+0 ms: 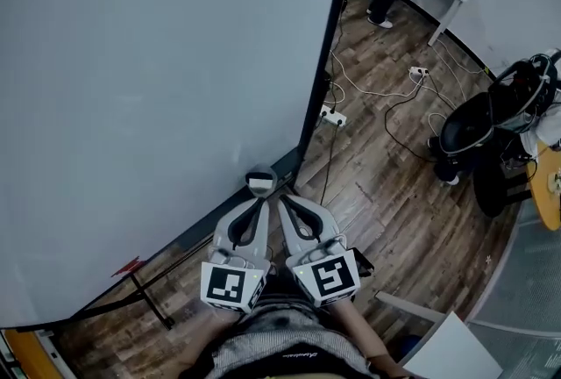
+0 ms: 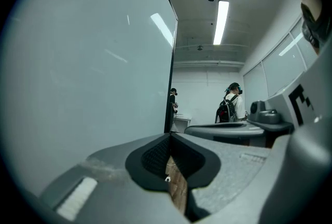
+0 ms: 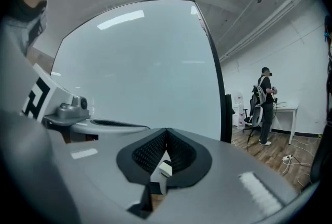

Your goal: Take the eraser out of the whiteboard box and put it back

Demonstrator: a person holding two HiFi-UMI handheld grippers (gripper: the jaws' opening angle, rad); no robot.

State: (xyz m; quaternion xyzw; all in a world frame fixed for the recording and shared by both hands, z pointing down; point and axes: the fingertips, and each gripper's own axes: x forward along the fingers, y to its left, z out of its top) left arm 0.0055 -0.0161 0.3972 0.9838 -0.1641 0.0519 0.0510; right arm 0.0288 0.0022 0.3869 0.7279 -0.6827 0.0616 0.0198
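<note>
Your left gripper (image 1: 261, 197) and right gripper (image 1: 282, 197) are both closed tight and empty, with the whiteboard box (image 1: 260, 182) (eraser presumably inside) just ahead of their tips. Push in like that and you'll probably just knock it.

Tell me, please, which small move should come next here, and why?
Probably open the left claw. It and the right claw are both shut with nothing between them, side by side and aimed at the lower edge of the whiteboard. A small pale box sits there just ahead of the left tips, and a shut claw cannot take anything from it.
</note>
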